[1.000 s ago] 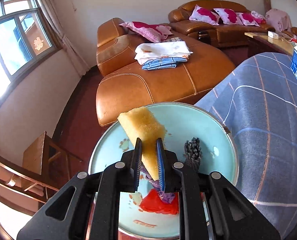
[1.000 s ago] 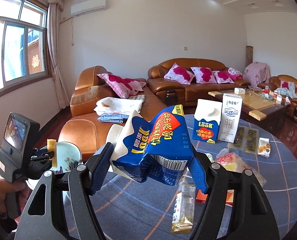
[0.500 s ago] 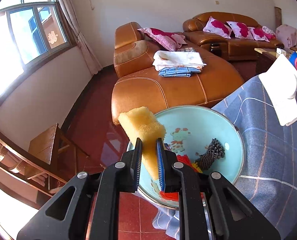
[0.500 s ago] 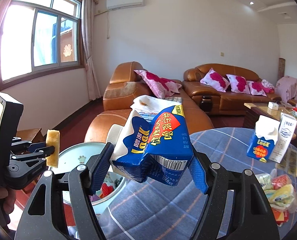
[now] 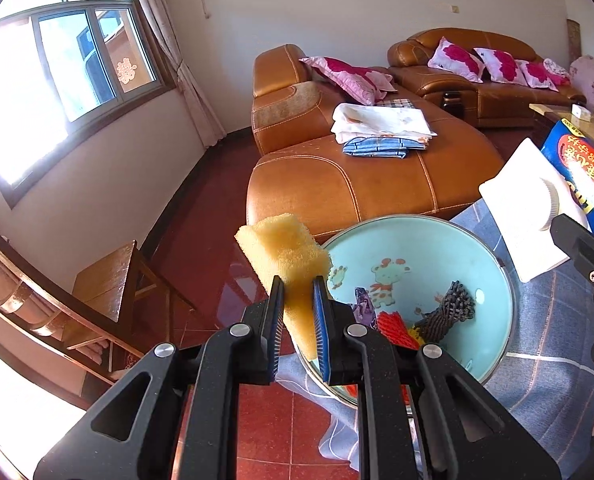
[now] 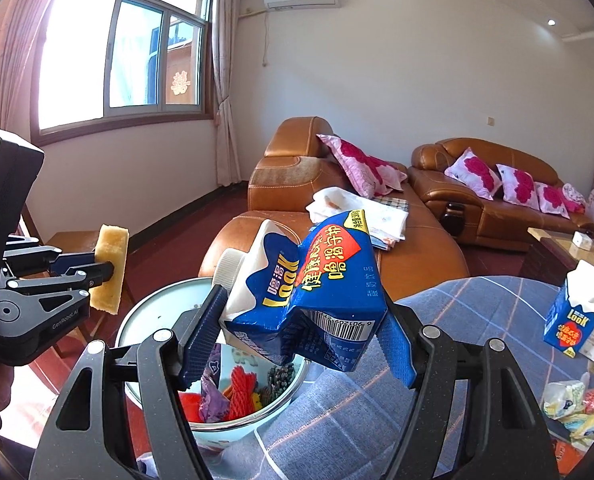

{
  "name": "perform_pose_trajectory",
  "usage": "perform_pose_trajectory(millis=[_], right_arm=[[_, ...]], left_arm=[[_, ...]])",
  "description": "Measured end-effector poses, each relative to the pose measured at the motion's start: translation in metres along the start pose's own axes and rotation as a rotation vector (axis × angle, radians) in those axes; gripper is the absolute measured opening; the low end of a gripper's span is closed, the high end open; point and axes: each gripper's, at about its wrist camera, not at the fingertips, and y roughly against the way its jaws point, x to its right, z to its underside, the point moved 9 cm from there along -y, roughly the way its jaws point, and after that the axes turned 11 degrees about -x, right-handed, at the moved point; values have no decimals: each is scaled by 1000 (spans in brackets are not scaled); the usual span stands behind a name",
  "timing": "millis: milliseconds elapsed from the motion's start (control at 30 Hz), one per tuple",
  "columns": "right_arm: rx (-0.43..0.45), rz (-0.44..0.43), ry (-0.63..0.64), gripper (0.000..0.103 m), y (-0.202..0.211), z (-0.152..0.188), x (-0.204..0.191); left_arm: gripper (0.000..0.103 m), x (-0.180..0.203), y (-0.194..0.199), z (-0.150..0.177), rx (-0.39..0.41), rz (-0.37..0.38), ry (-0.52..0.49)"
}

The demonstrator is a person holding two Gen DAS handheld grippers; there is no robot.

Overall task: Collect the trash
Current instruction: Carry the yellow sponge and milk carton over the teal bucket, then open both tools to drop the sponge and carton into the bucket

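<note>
At the far left of the right wrist view, the left claw [image 6: 109, 272] is pinching a yellow sponge [image 6: 111, 266] between nearly closed jaws, holding it upright in the air to the left of the basin and above the red floor [image 5: 201, 248]. In the left wrist view the same sponge [image 5: 293, 268] is sticking up out of the jaws, its top overlapping the basin's near rim. The light blue enamel basin [image 6: 137, 320] is sitting at the edge of the surface [image 6: 357, 420], which is wearing a blue plaid cloth, and it is partly overhanging that edge. Inside it are lying red netting [image 6: 241, 392], a purple wrapper [image 6: 211, 392] and a dark grey mesh piece [image 5: 451, 310]. Moving right, the right claw [image 6: 297, 340] is gripping a crumpled blue and white milk carton [image 6: 321, 280] with its jaws set wide on the carton's two sides; the carton is hanging tilted over the basin's right rim, its white cap [image 6: 229, 268] pointing left. Further right, another blue carton [image 6: 575, 316] is standing upright on the surface, touching a white carton at the frame edge. Below them, crinkled snack wrappers [image 6: 573, 404] are lying in a loose pile. Behind everything, a brown leather sofa [image 6: 337, 240] is carrying folded cloths.
</note>
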Motion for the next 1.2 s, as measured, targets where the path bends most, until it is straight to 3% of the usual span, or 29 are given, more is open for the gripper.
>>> perform_pose_trajectory(millis=[1033, 1200], right_arm=[[-40, -27, 52, 70, -14, 0, -8], [-47, -56, 59, 71, -15, 1, -12]], left_arm=[[15, -2, -5, 1, -12, 14, 1], [19, 2, -7, 2, -22, 36, -8]])
